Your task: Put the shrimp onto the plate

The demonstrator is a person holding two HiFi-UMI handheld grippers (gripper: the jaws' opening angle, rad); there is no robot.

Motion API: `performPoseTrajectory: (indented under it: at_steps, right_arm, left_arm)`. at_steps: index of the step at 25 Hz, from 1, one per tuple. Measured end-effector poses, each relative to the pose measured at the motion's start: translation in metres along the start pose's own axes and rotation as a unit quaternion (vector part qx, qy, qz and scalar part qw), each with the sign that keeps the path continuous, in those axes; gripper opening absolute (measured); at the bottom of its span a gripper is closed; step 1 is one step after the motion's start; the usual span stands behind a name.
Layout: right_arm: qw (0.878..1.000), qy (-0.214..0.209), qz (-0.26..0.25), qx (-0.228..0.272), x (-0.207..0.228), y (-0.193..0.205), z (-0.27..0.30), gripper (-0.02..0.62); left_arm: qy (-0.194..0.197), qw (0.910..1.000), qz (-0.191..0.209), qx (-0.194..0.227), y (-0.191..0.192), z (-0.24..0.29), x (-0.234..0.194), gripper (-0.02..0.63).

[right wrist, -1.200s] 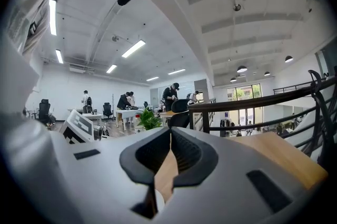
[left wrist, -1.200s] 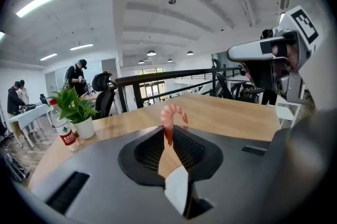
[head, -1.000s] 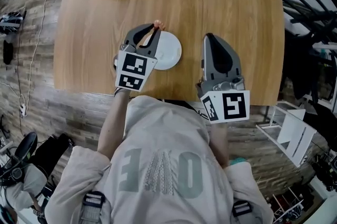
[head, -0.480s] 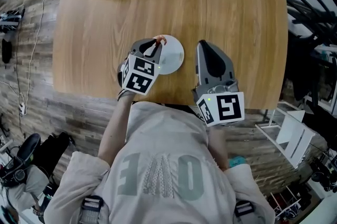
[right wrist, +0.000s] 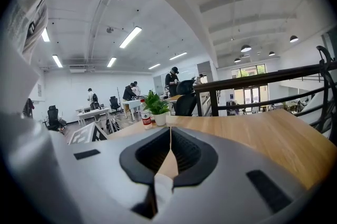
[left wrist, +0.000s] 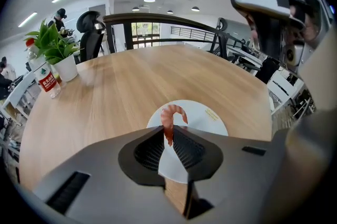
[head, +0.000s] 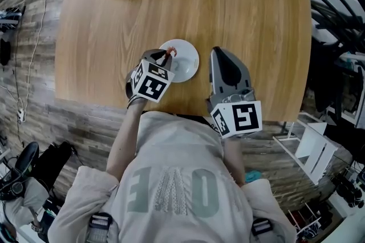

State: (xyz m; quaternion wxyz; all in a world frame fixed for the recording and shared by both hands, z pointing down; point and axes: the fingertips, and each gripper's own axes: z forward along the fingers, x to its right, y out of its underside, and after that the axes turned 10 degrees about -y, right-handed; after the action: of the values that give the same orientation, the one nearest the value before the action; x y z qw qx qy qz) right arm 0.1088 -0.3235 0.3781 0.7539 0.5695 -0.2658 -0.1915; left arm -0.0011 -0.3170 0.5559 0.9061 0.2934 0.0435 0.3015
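An orange shrimp hangs curled between the tips of my left gripper, which is shut on it. It hovers just above the small white plate on the wooden table. In the head view the left gripper reaches over the plate from its left side, with the shrimp at its tips. My right gripper is shut with nothing in it, resting over the table just right of the plate; in its own view the right gripper has its jaws together.
A potted plant and a small bottle stand at the table's far left corner. The table's near edge is close behind both grippers. A black railing runs beyond the table, with people and office chairs further back.
My left gripper has drawn back toward me and lowered with the shrimp, from the plate's far rim to over its middle-left. The right gripper shifted slightly left.
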Motion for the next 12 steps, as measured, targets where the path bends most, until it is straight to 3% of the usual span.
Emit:
performPoseTrajectory:
  at_steps: [12]
  right_arm:
    - [1.0, -0.019, 0.009, 0.004, -0.01, -0.003, 0.011, 0.021]
  left_arm:
    - [0.019, 0.9969, 0.015, -0.074, 0.02, 0.008, 0.012, 0.057]
